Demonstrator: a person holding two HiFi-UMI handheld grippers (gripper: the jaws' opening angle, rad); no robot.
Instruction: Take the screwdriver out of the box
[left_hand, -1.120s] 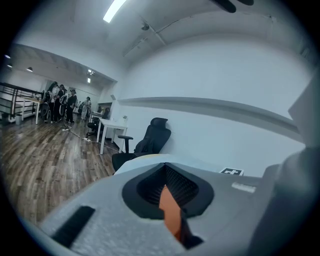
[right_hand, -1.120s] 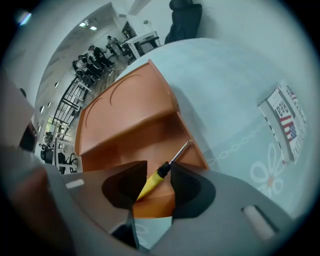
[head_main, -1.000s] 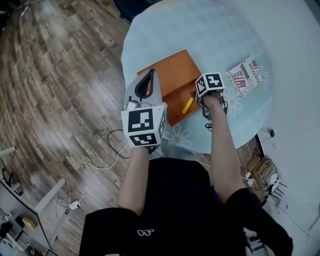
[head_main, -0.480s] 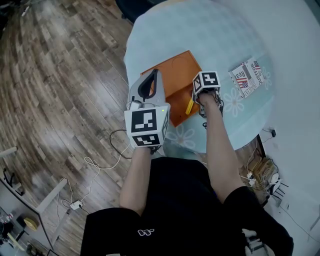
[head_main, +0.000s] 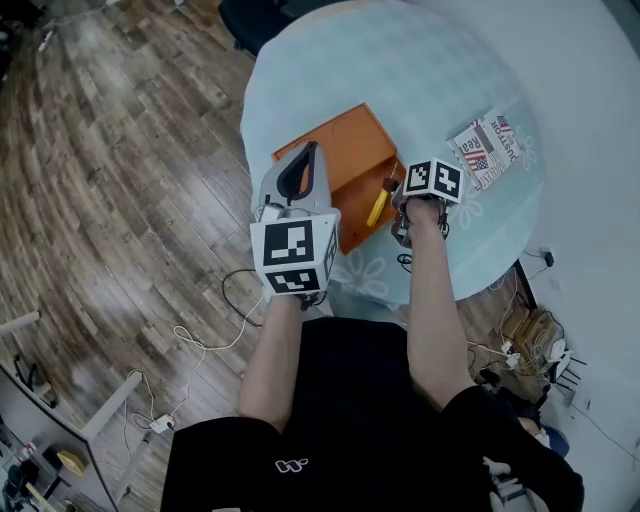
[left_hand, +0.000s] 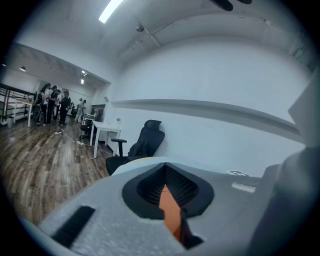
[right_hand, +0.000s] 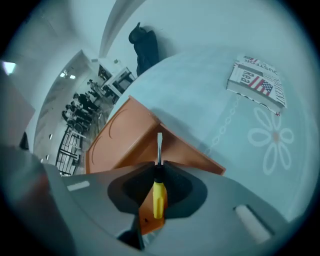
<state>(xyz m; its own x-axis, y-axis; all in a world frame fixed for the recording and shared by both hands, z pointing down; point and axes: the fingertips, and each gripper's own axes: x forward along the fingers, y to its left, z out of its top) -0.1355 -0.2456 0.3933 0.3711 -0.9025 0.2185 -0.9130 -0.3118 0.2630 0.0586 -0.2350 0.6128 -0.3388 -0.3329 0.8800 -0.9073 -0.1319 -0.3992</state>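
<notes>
An open orange box (head_main: 345, 160) sits on the round pale-blue table (head_main: 420, 70). My left gripper (head_main: 300, 168) is at the box's near left side, shut on an orange box wall (left_hand: 171, 212) that shows as a thin strip between its jaws. The screwdriver (head_main: 377, 208) has a yellow handle (right_hand: 158, 199), a black collar and a flat steel blade (right_hand: 159, 146). It lies at the box's right edge. My right gripper (head_main: 393, 212) points steeply down over it. Its jaws are closing, with the handle pinched between them and the blade sticking out over the box (right_hand: 131, 135).
A printed booklet (head_main: 487, 150) with a flag design lies on the table right of the box, also in the right gripper view as the booklet (right_hand: 256, 81). Cables (head_main: 215, 325) trail over the wooden floor. A black office chair (left_hand: 142, 142) stands beyond the table, with people (left_hand: 52, 102) far off.
My right gripper has rolled and shifted slightly right and toward me beside the screwdriver. The left gripper and the box have stayed put.
</notes>
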